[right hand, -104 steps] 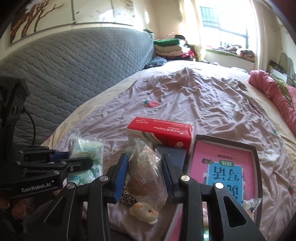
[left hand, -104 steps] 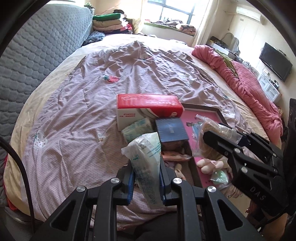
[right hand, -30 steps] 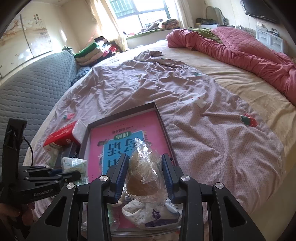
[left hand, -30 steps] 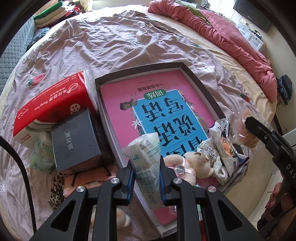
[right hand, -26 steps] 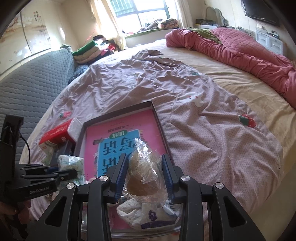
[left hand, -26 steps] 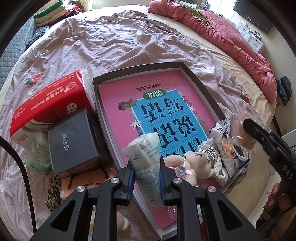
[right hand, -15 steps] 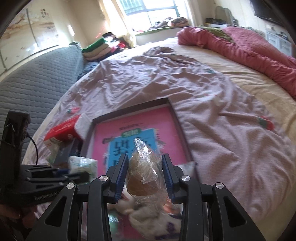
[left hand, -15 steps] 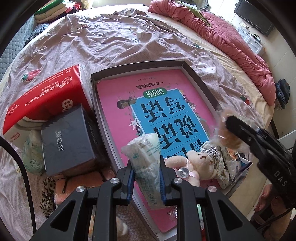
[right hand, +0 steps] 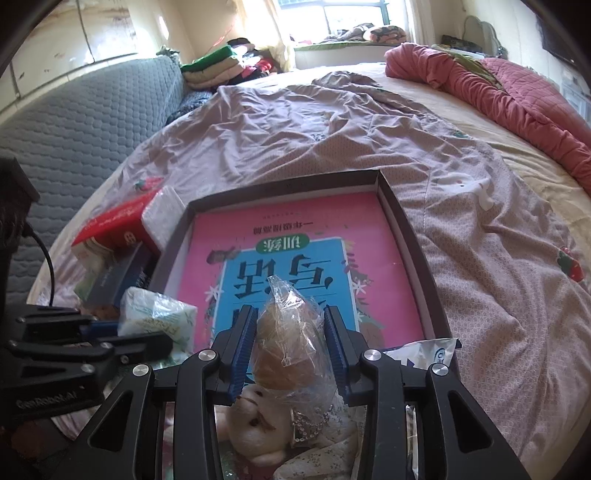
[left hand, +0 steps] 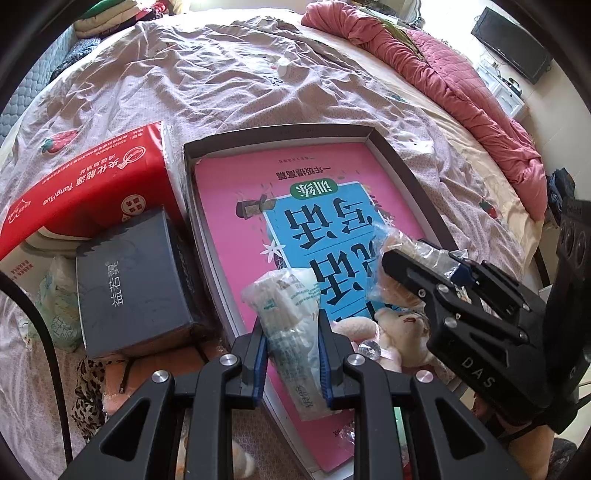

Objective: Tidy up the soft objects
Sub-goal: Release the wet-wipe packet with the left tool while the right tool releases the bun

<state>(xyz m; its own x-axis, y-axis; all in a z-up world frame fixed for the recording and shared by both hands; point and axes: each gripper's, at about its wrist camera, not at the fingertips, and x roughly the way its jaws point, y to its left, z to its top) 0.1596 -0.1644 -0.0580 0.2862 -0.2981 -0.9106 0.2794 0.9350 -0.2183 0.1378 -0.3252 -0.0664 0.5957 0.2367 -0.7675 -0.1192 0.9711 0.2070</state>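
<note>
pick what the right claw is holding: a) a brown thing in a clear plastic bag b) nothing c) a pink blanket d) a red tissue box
a: in the right wrist view the right claw has both pads pressed on a clear bag with something brown inside, held over the tray.

Home bedroom, large bed (right hand: 295, 155) under rumpled sheet, pink quilt (right hand: 509, 96) far right, folded clothes (right hand: 214, 68) near window (right hand: 351, 14)

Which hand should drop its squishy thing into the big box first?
Probably the right. Its tool holds the bagged brown toy over the box beside the plush bear. The left tool's tissue pack hangs nearer the box's edge.
</note>
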